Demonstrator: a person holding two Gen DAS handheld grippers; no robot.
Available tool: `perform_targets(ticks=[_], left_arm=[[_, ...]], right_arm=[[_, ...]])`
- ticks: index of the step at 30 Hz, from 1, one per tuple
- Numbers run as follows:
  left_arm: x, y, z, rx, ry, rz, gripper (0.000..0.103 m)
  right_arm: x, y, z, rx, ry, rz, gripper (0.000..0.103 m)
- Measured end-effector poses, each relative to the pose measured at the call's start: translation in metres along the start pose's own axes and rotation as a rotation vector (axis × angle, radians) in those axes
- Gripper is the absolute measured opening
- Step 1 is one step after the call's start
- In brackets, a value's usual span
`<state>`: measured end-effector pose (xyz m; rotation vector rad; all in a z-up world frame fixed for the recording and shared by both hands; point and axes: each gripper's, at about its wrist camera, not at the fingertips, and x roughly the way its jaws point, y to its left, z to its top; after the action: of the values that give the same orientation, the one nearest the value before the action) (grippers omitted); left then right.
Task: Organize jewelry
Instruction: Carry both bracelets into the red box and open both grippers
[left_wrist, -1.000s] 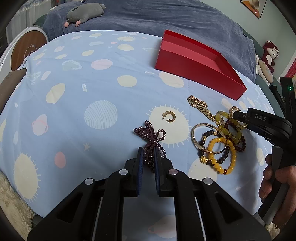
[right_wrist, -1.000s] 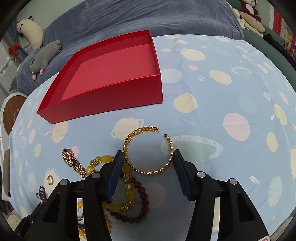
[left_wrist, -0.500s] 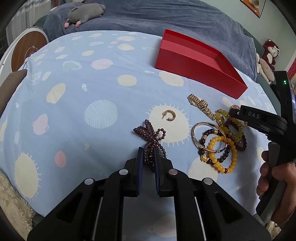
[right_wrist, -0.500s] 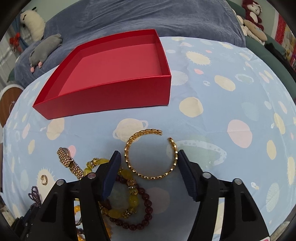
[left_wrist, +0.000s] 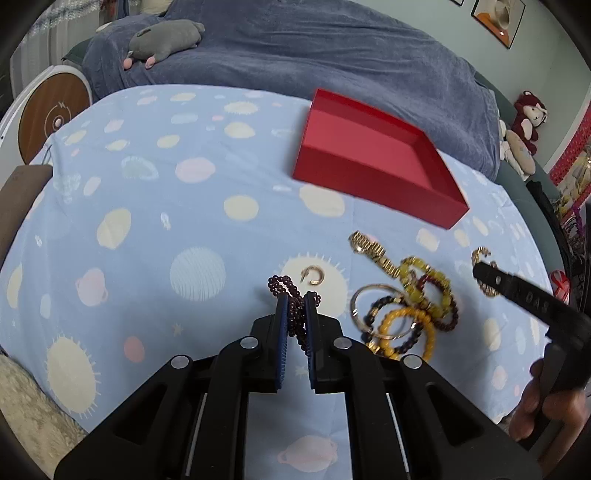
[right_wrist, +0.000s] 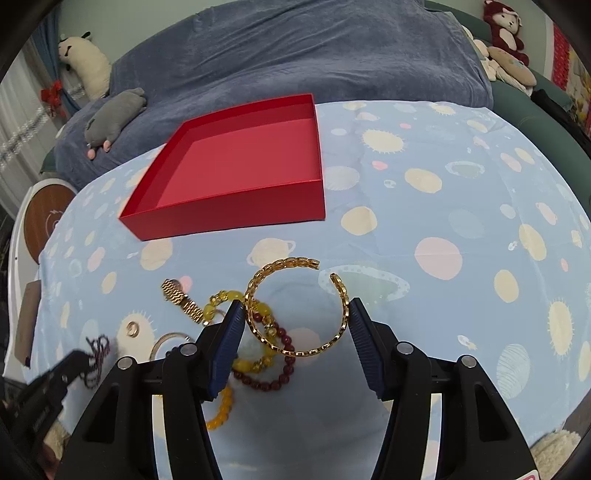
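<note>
Beyond the jewelry pile (left_wrist: 402, 306), red tray (left_wrist: 373, 181) rim, open cloth (left_wrist: 147, 229).

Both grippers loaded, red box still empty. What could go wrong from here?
1. The gold cuff is open-ended and held only at its sides by the right gripper; it could twist out.
2. The dark bead strand dangles loose from the left gripper and may snag the bracelet pile or the red box wall.

Open gold cuff (right_wrist: 299, 306) and dark bead strand (left_wrist: 295, 314) lifted, apparently; red box (right_wrist: 240, 166) empty.
</note>
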<state>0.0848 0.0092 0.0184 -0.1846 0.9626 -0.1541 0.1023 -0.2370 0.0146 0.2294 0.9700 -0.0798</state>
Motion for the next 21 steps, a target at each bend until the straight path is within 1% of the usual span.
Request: perform_targets(ticks=[4,10,14,21], left_arm=[[-0.010,-0.006,0.016,0.007,-0.023,-0.008,0.009],[-0.025,-0.016,0.050,0.018,-0.064,-0.027,0.009],[-0.022,-0.025,0.082,0.038,-0.079,-0.033,0.009],[0.003,-0.043,0.139,0.073,-0.098,-0.044,0.009]], right_arm=[[-0.014,0.002,-0.001,-0.014,-0.016,0.012,0.055],[-0.024,0.003,0.004,-0.015,-0.024,0.044,0.055],[-0.024,0.008,0.027,-0.024,-0.043,0.066,0.055],[-0.007,0.021,0.089,-0.057,-0.084,0.089,0.055]])
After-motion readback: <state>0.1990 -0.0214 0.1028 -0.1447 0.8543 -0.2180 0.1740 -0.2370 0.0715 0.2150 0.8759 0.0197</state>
